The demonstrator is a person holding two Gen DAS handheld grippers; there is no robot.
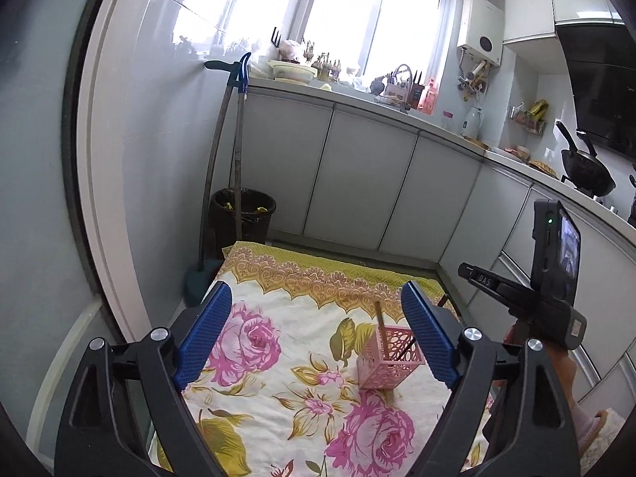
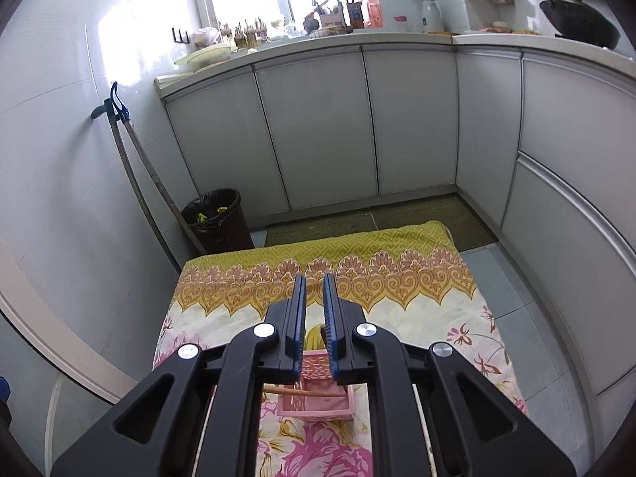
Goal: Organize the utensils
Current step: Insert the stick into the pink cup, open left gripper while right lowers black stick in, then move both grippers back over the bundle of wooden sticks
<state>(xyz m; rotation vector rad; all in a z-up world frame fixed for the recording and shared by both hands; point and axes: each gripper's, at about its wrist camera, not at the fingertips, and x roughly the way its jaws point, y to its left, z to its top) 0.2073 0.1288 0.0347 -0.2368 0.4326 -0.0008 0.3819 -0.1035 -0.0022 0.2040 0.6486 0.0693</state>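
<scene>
A pink perforated utensil holder stands on the floral cloth, with a wooden stick and a thin dark stick standing in it. My left gripper is open and empty, hovering above the cloth with the holder just inside its right finger. The right gripper's body shows at the right, above the holder. In the right wrist view my right gripper has its fingers close together with nothing between them, directly over the pink holder, where a wooden stick lies across the inside.
White kitchen cabinets run behind and right of the cloth. A black bin and two long handles stand in the left corner. A wok sits on the counter at right. A green mat lies past the cloth.
</scene>
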